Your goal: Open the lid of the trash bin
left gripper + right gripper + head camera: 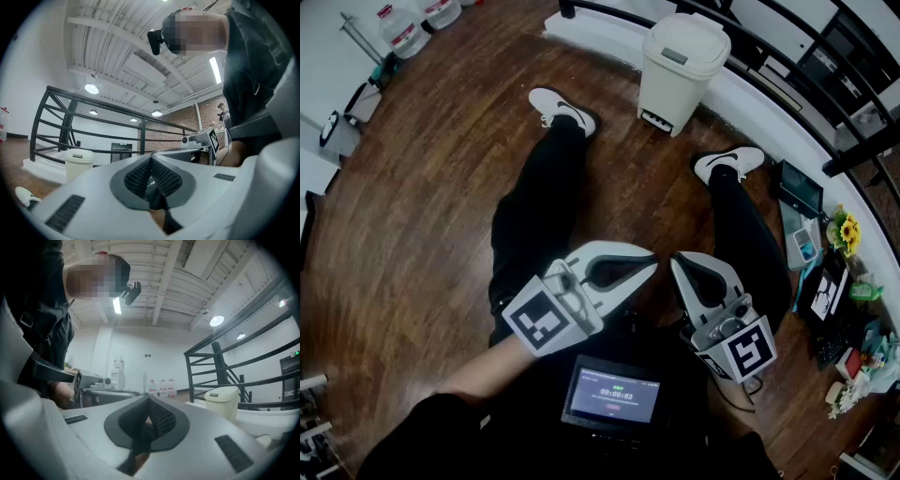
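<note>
Wooden floor, lidded cream trash bin

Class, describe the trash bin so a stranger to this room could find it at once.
Find the black railing on its curved white kerb. On the wooden floor against that kerb stands the trash bin: the only cream tub, with a domed, closed lid.

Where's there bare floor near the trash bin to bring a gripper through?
Bare wood floor lies between the left shoe and right shoe, before the trash bin, and widely left of the left shoe. The desk at far right is cluttered.
</note>
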`<state>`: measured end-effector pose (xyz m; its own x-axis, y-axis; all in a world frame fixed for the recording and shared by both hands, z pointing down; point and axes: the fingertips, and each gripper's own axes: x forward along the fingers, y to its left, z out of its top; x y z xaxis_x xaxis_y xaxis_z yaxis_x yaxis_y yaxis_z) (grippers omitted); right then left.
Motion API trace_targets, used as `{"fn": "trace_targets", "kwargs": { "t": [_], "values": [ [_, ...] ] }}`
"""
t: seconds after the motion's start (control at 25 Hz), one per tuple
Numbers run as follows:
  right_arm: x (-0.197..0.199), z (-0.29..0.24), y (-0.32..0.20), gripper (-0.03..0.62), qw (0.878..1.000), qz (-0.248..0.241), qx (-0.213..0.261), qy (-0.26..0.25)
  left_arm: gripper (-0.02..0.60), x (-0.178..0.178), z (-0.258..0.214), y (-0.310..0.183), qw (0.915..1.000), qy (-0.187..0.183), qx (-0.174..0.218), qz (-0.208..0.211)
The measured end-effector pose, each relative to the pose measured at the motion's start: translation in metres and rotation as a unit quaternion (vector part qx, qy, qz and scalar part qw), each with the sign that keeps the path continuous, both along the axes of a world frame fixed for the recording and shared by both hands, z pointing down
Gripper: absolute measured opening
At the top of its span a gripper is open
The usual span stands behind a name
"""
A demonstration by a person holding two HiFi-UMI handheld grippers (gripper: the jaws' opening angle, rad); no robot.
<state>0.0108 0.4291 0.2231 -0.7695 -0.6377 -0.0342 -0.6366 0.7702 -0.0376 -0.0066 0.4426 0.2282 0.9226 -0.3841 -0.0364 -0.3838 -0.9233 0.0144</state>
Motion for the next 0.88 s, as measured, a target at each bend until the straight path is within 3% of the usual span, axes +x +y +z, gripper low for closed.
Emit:
{"fn": "trace_targets", "kwargs": {
  "t": [0.44, 0.88],
  "values": [
    [-0.005, 0.003, -0.016, 0.018, 1.0, 0.013, -0.003, 0.002, 0.038, -0.008, -0.001, -0.019, 1.0, 0.004, -0.004, 0.001],
    [0.006, -0.003, -0.073, 0.018, 0.998, 0.053, 0.002, -0.017, 0.038, -0.008, -0.009, -0.075, 0.9998, -0.002, 0.001, 0.02]
  ]
}}
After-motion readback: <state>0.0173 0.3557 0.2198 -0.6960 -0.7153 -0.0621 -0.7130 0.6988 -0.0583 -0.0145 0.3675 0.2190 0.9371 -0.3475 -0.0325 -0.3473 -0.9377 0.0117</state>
